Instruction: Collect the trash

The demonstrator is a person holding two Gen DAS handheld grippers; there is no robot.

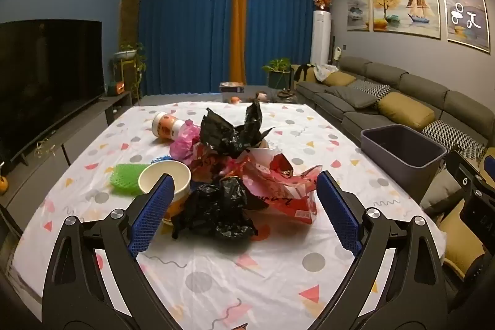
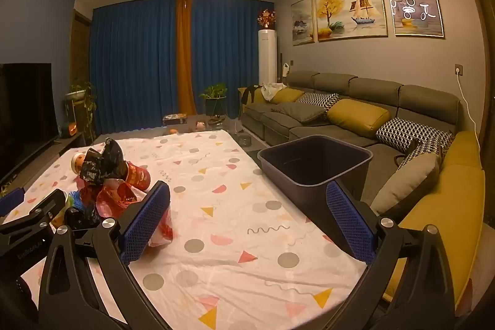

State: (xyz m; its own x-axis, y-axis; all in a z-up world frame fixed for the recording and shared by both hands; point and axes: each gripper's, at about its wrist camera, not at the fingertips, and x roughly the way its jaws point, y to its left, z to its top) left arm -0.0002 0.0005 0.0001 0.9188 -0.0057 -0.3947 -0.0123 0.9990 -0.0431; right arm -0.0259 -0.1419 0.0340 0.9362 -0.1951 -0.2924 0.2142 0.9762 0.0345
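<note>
The table [image 1: 247,274] is carrying 1 loose heap of trash [image 1: 235,172] near the middle of its left half, while the bin [image 2: 315,166] is standing against its right edge, well apart from the heap. The left gripper [image 1: 244,212] is hovering wide open over the near black bag [image 1: 216,209]; the right gripper [image 2: 247,225] is also wide open, holding nothing. The bag is looking slippery: a shallow pinch risks tearing it or dragging the paper cup [image 1: 167,181] over.

Paper cup [image 1: 167,184] partly behind a blue pad; bin [image 2: 315,166] floor hidden (dark); red wrapper [image 1: 284,190] print unreadable
</note>
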